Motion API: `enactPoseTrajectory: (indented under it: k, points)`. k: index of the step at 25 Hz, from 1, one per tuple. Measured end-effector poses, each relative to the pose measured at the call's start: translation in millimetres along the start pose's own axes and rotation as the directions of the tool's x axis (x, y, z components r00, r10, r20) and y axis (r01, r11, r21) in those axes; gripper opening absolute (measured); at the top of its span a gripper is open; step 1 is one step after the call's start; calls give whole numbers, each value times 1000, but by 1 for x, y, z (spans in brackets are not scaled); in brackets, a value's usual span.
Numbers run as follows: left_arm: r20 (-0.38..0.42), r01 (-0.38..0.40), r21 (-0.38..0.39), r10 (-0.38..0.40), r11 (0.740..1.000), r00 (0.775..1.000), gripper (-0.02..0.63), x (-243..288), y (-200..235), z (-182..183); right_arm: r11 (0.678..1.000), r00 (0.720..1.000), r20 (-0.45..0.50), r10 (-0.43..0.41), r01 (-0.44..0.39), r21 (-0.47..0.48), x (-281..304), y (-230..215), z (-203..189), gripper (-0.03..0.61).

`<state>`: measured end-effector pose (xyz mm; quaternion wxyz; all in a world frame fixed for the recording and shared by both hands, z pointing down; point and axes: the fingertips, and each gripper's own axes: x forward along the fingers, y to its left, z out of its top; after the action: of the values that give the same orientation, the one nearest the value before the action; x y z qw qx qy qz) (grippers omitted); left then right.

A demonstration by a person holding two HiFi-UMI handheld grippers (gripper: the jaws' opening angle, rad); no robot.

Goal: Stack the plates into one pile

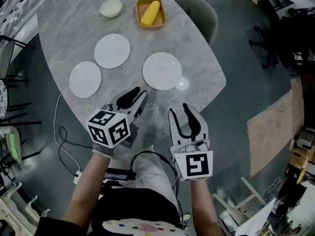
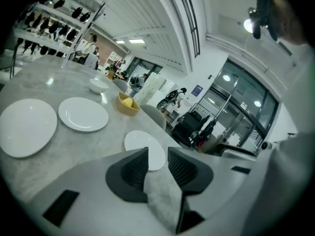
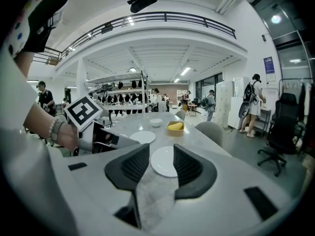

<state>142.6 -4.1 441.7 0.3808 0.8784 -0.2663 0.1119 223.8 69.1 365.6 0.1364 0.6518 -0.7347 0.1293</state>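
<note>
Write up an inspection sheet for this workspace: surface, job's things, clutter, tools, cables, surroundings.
Surface: grey marbled table, dry as far as can be seen.
Job's things: three white plates lying apart, unstacked: left plate, middle plate, right plate.
Clutter: white bowl; yellow tray holding a yellow item.
Tools: left tool and right tool both open and empty, at the table's near edge.
Cables: white cable on the floor left of the table; black cable by the person's lap.
Surroundings: grey chair at the far side; black office chair; people in the background.
</note>
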Motion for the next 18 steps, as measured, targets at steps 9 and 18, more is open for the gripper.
enactPoseTrajectory:
  k: [9, 18]
  points:
    - [-40, -64, -252, 56, 966, 998, 155, 34, 27, -22, 999, 1000, -12, 22, -22, 29, 5, -12, -9, 137]
    - [-64, -96, -468, 75, 879, 995, 198, 57, 44, -38, 999, 1000, -23, 16, -15, 43, 9, -23, -15, 137]
